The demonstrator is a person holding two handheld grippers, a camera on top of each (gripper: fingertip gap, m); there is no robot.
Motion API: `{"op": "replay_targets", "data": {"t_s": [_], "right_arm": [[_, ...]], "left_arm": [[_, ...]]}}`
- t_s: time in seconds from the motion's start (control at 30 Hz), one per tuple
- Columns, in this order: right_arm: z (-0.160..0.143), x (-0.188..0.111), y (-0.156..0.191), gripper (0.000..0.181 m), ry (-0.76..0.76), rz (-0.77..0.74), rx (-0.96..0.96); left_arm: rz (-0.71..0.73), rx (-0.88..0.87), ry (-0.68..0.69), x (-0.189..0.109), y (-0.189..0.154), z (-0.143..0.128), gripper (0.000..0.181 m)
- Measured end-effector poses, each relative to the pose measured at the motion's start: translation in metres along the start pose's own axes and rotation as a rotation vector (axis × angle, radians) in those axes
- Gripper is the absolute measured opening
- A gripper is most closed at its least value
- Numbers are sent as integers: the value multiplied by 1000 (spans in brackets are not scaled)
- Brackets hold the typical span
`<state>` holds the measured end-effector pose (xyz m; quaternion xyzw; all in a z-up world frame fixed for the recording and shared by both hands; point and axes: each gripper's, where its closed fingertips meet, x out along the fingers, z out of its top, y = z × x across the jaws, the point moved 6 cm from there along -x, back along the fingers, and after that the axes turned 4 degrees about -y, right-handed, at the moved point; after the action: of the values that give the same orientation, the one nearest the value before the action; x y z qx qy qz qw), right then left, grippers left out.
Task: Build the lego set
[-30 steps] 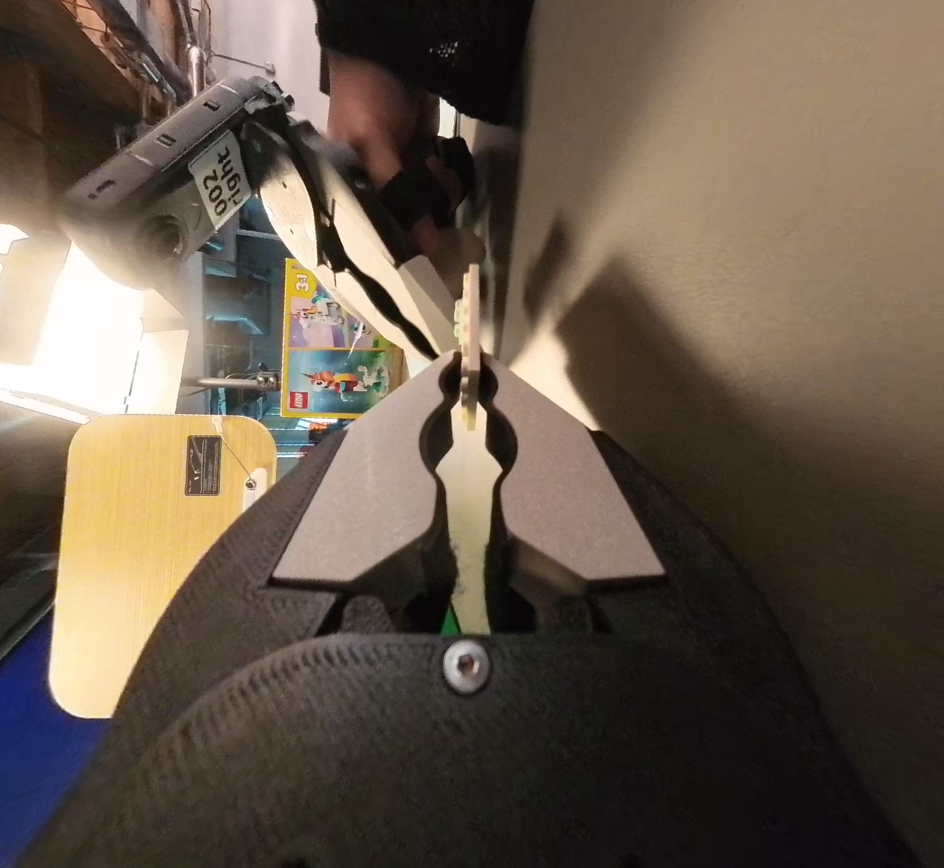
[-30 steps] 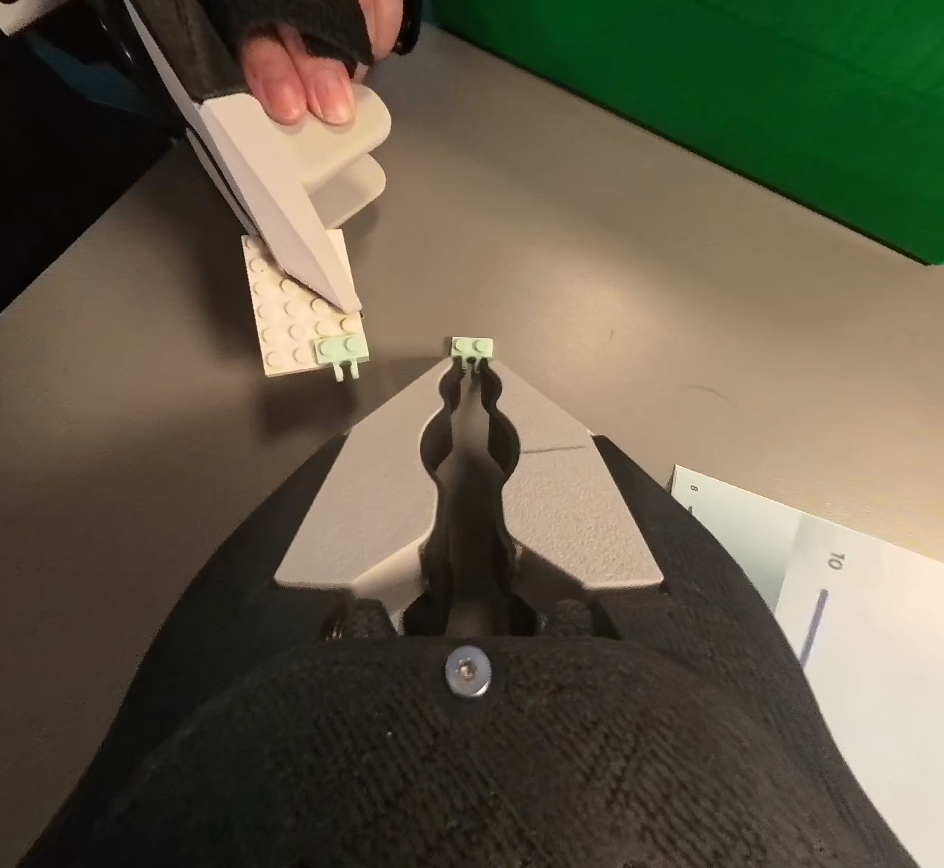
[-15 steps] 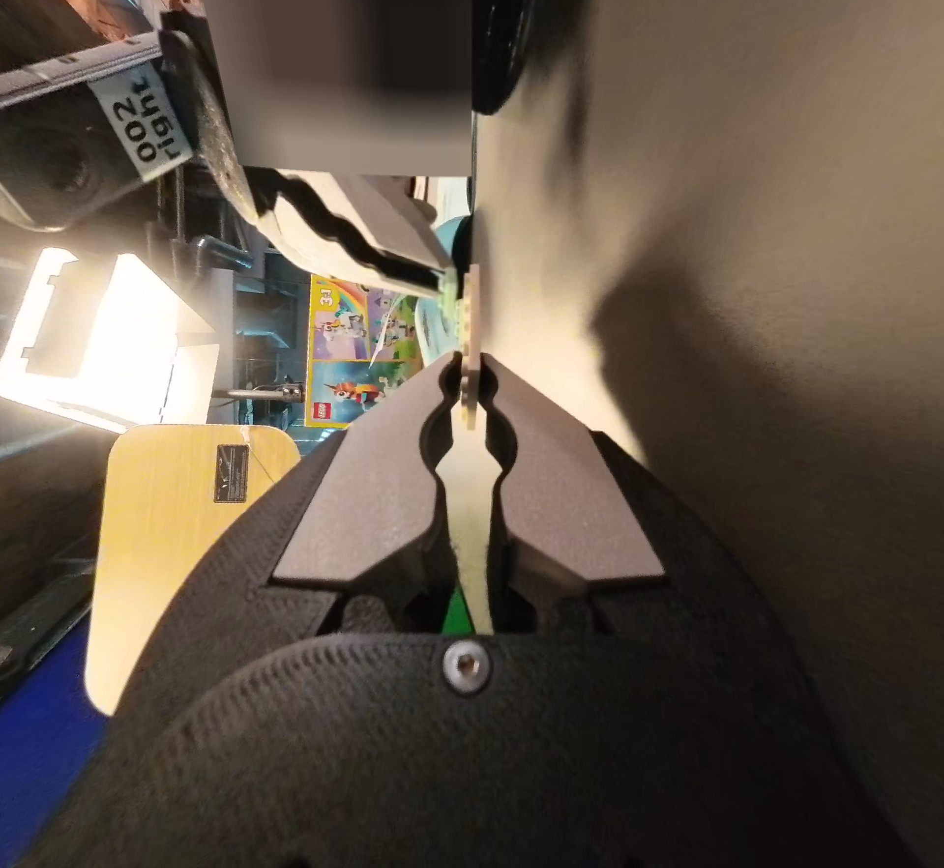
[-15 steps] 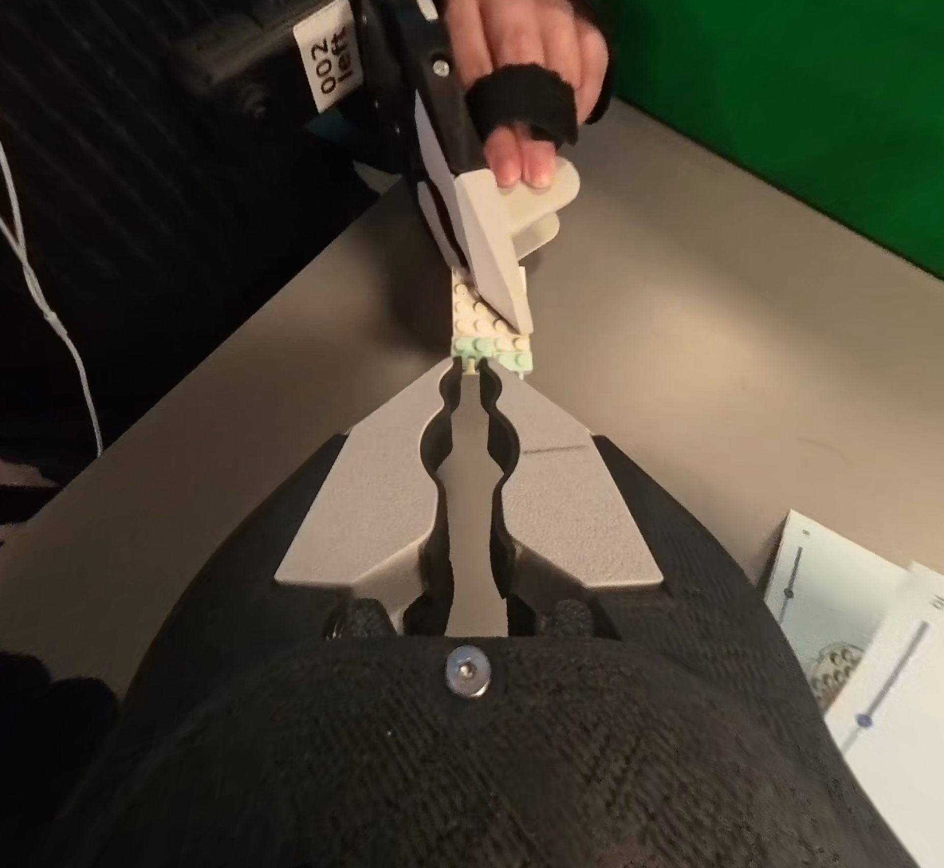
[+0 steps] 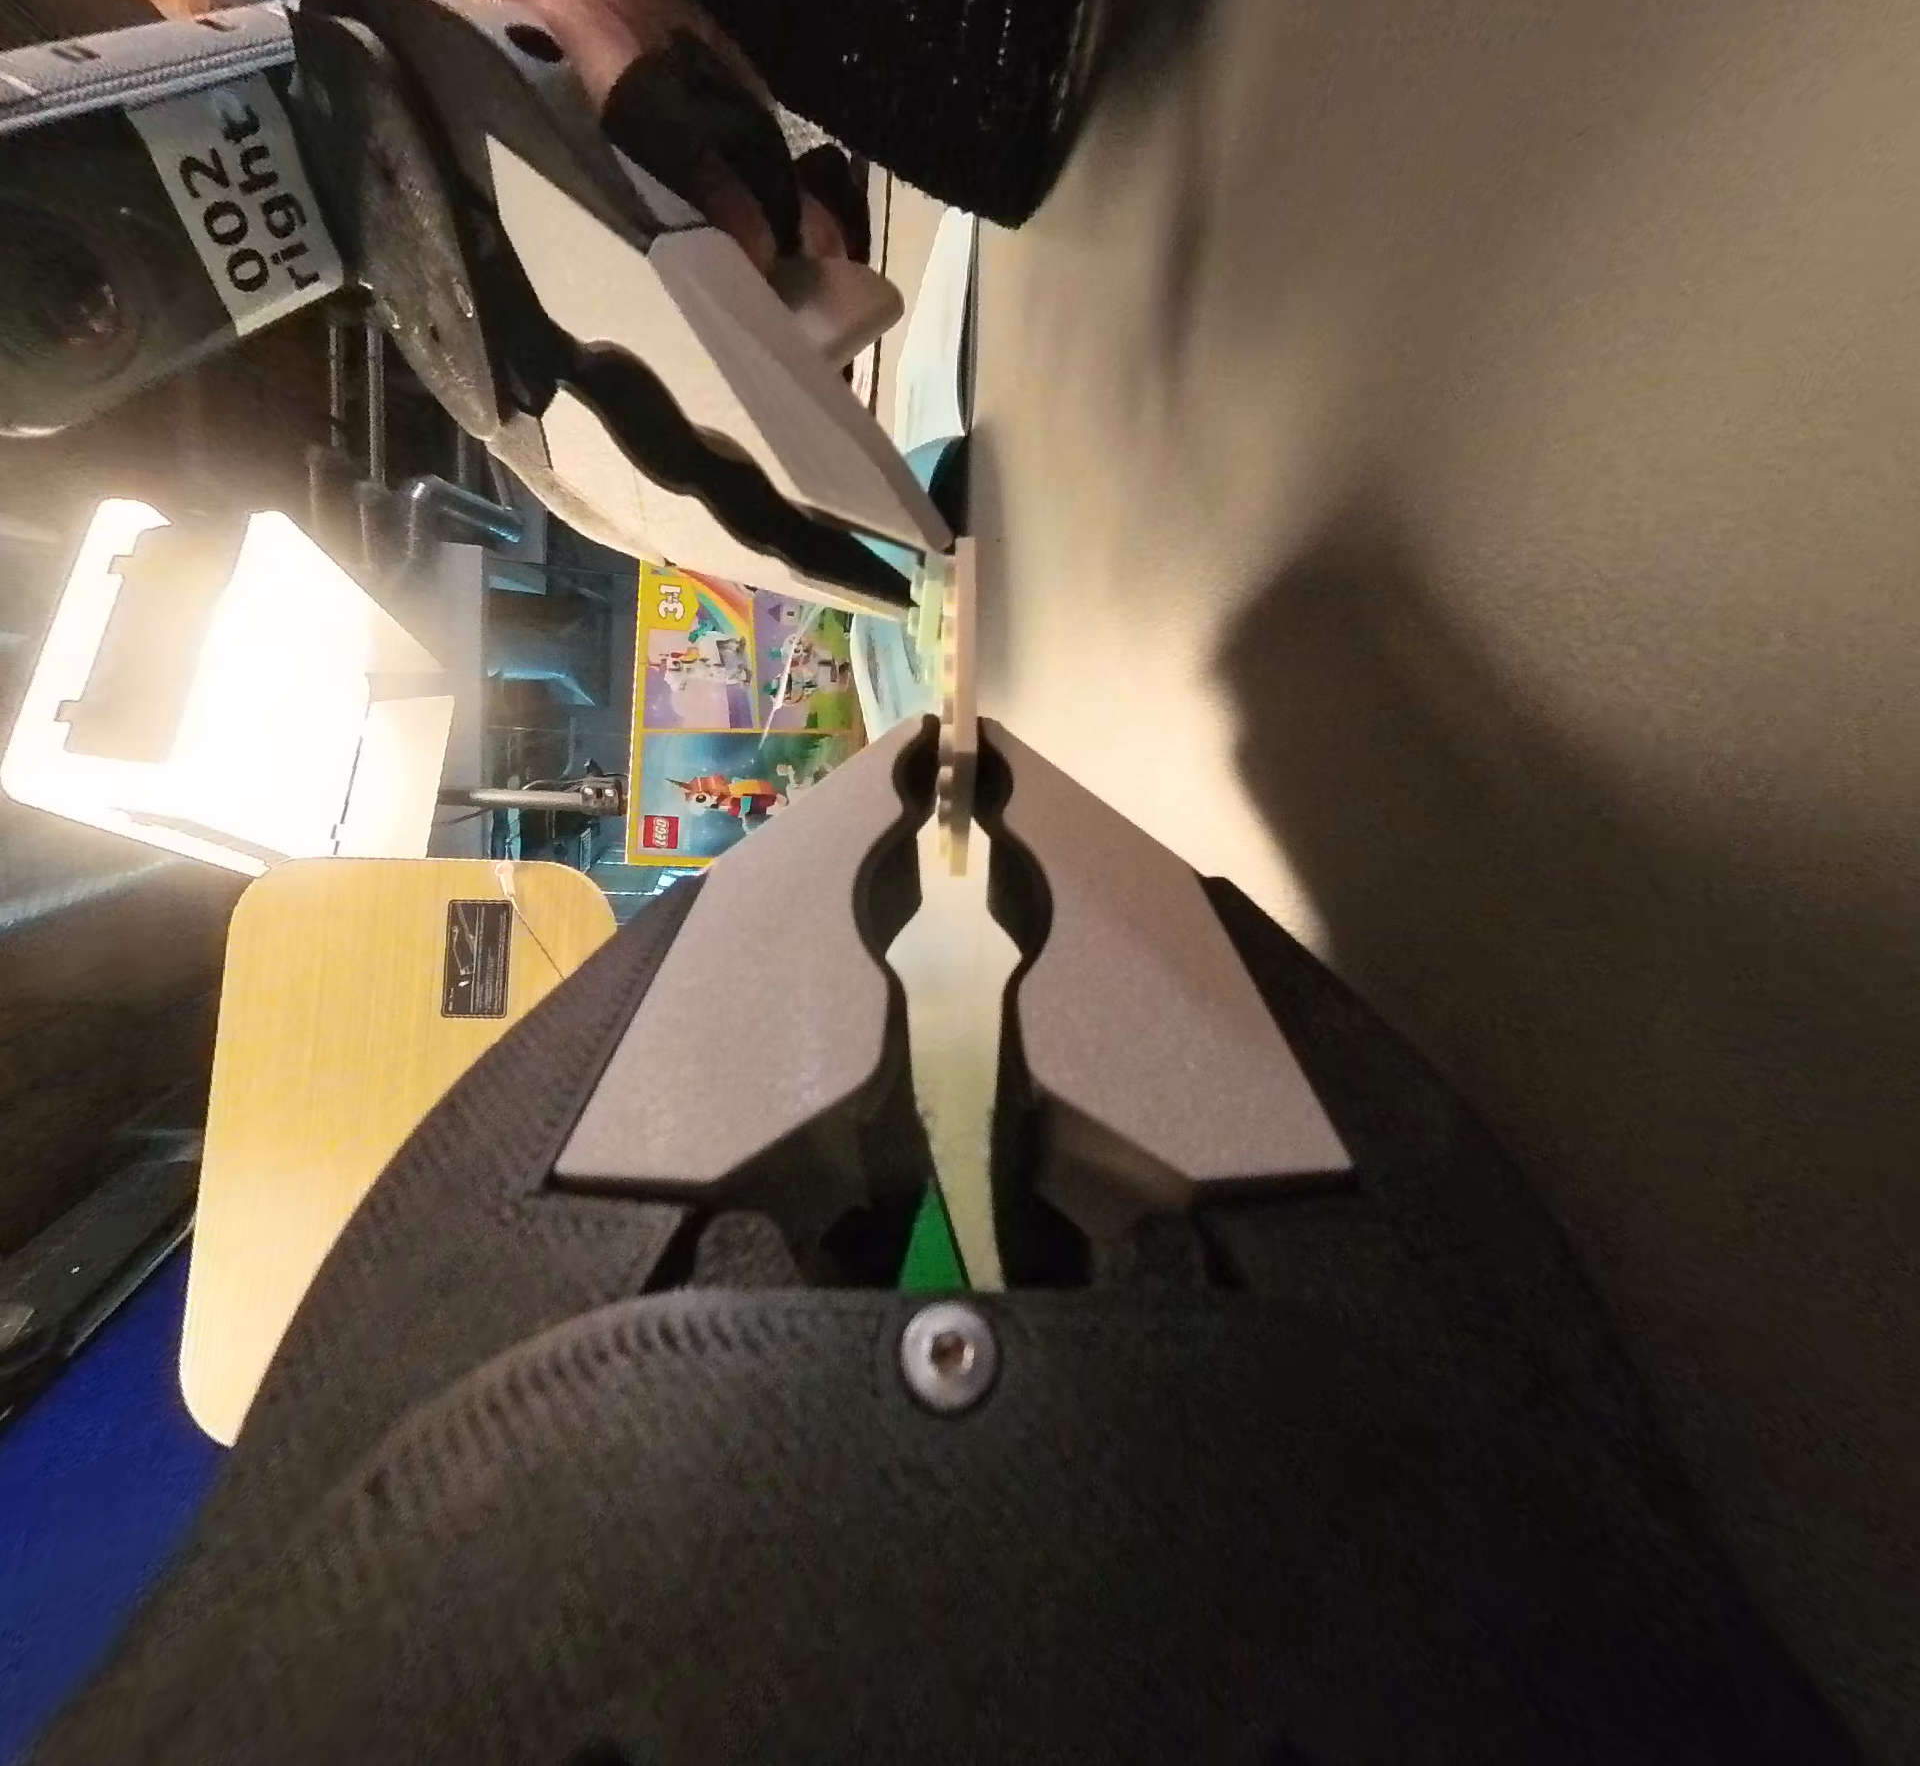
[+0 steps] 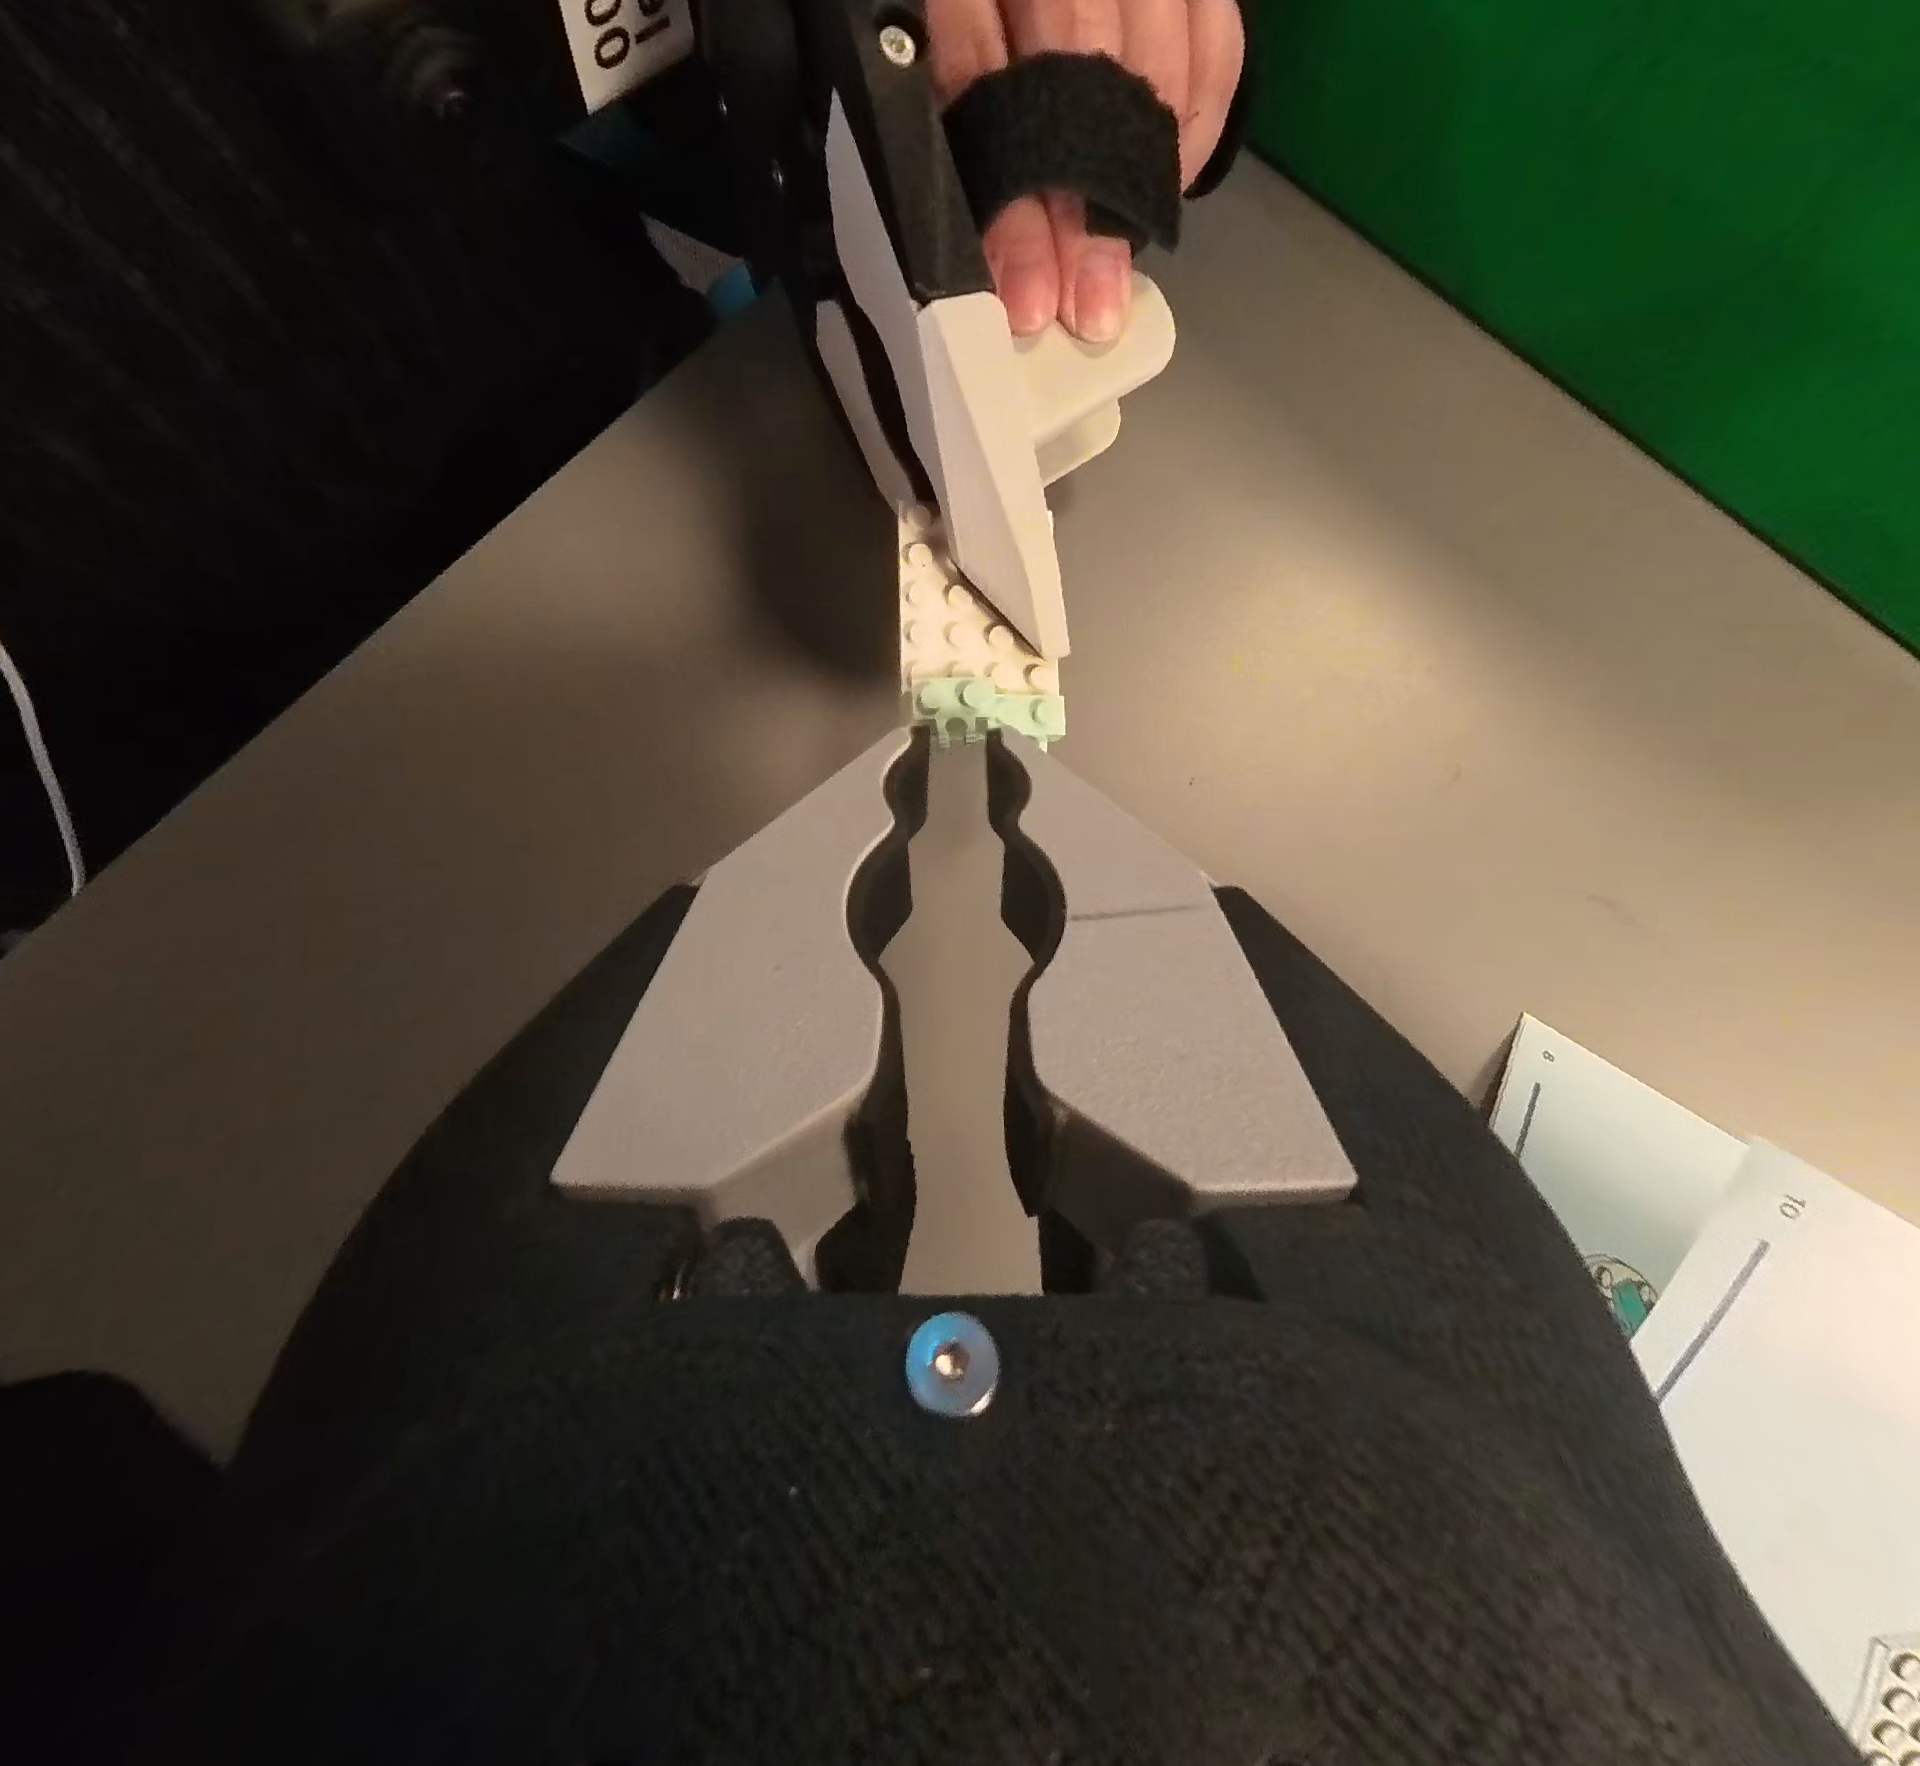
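Note:
My left gripper is shut on a white studded plate, seen edge-on and held above the grey table. In the right wrist view the plate points toward me from the left gripper. My right gripper is shut on a small light green clip piece, which sits against the plate's near edge studs. A second light green piece sits beside it on the same edge. In the left wrist view the right gripper meets the plate's far end with the green piece.
An open instruction booklet lies on the table at the right, with a white studded piece at the corner. A green backdrop stands behind. The set's box and a wooden board show in the left wrist view. Left and right tips are no more than a few centimetres apart. My left tips are roughly 15 centimetres from the green backdrop.
My right gripper has brought its green piece from apart up to the plate's edge, beside the other green piece. My left gripper has turned the plate toward it and holds on.

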<state>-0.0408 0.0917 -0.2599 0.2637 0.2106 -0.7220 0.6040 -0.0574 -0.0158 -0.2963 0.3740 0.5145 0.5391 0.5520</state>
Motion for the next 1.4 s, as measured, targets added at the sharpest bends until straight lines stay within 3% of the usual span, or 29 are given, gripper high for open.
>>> {"op": "replay_targets", "data": {"t_s": [0.27,0.37,0.43,0.5,0.63,0.87,1.13,1.4], "right_arm": [[1,-3,-3,26,14,-66,10],[3,-9,0,42,-10,-184,34],[7,-8,7,45,-44,-329,-51],[4,-1,17,47,14,-502,-202],[-6,22,32,42,229,-750,-449],[0,43,38,30,334,-952,-681],[-4,43,36,10,360,-1013,-657],[-2,47,34,4,351,-1055,-602]], "left_arm": [[2,-3,7,0,-1,-1,4],[-4,-22,22,0,0,-4,4],[-2,-36,26,1,0,-4,4],[0,-42,37,1,1,-6,4],[-5,-43,46,2,0,-7,4],[-13,-48,44,2,-2,-6,4],[-44,-64,57,2,-4,-7,4],[-40,-98,88,4,-2,-10,4]]}}
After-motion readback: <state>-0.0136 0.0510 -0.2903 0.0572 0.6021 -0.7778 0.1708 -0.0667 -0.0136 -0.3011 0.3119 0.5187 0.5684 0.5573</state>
